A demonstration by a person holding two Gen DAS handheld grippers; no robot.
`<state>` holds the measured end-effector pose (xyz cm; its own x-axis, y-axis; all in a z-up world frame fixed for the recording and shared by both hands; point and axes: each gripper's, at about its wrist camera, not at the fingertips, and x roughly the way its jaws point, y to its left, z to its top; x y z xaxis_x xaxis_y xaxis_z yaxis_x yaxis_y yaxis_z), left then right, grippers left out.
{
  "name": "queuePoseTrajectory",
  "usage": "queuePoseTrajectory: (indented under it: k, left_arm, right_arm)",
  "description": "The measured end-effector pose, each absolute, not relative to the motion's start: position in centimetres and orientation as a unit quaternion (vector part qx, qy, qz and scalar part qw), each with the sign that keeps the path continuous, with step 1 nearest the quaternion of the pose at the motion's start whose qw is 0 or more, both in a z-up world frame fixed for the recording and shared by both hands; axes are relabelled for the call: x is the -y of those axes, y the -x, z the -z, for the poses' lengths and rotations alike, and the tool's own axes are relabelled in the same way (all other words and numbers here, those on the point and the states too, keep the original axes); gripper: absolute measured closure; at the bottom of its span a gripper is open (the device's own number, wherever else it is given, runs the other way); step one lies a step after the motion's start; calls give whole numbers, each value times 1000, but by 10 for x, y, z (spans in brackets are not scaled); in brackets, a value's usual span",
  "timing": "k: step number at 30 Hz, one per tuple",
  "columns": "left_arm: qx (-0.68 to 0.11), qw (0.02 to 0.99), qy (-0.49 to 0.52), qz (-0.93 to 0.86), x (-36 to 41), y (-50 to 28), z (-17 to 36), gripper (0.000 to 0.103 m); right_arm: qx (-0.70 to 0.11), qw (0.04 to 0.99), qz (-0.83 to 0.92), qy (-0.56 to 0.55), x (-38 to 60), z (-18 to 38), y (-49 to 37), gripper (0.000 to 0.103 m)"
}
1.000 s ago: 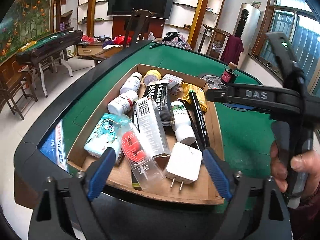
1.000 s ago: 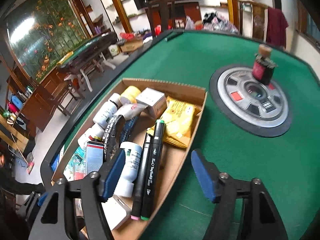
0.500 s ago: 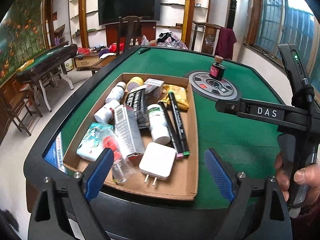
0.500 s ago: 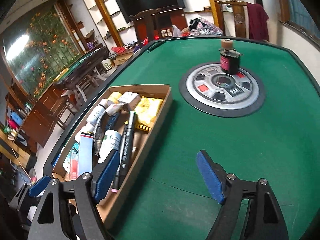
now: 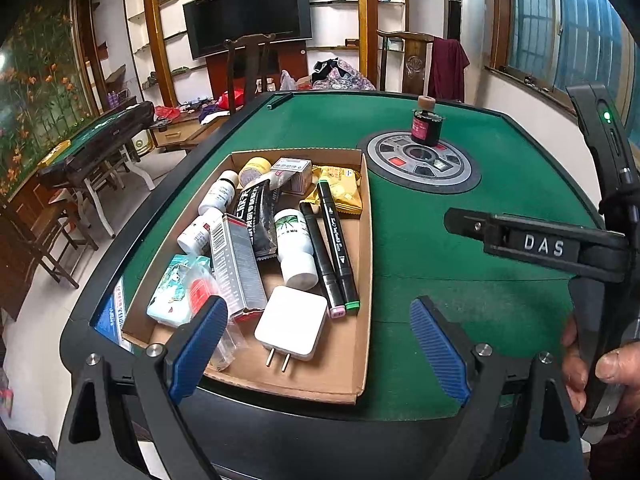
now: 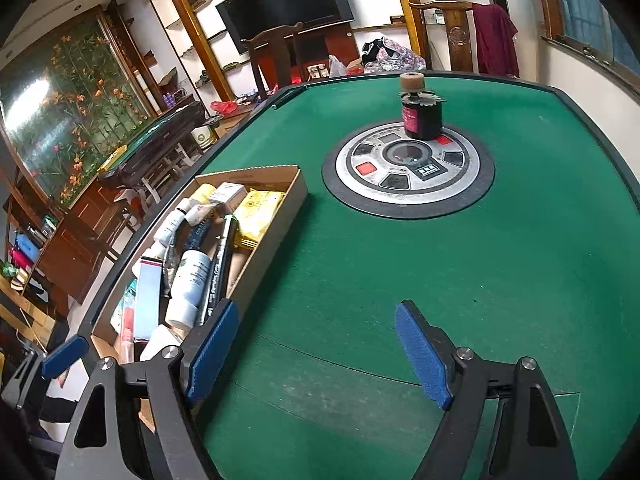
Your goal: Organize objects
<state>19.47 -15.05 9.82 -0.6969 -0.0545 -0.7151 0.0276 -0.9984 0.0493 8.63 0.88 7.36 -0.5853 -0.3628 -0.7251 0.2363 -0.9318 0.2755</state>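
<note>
Green felt worktop (image 5: 420, 248) in a living room; cardboard tray (image 5: 362, 280) of bottles, markers and a white charger (image 5: 291, 328) sits at its left side. Left claw (image 5: 318, 354) and right claw (image 6: 318, 354) both released, empty. Likely next: pick one item; approach from above, straddling it cleanly, clear of neighbours.

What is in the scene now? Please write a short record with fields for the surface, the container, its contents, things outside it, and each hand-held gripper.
surface: green felt table
container: shallow cardboard tray, lying on the table's left part
contents: white charger, two black markers, white bottle, grey box, yellow packet, other small bottles and packs
outside tray: dark bottle standing on the round control panel
left hand-held gripper: open, empty, above the tray's near end
right hand-held gripper: open, empty, over bare felt
</note>
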Motion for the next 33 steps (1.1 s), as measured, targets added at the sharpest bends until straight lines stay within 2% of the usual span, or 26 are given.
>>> queuePoseTrajectory:
  k: [8,11,14,24,28,33]
  left_arm:
    - [35,71,-358,930,150,-198,-106,10]
    - [60,117,-317,939,151,-206,-115,2]
    - [75,143,-268,950,154,-218,-128,0]
    - [45,140,-246,958,176,-217,-149,0]
    - [-7,106,-258,960,195,-212,-152,0]
    - [-21,150,-266,952,212,-209,-153,0]
  right_arm:
    - [38,163,894,-416,-1,-70,-95,17]
    - [29,166,892,-420,5,-65,-97,17]
    - [22,172,888,-426,14,-60,-101,17]
    - [-6,174,888,-426,44,-56,-113,17]
    - [-10,168,893,-417,49,-62,-116,17]
    - [-13,161,898,-410,54,-68,-117,17]
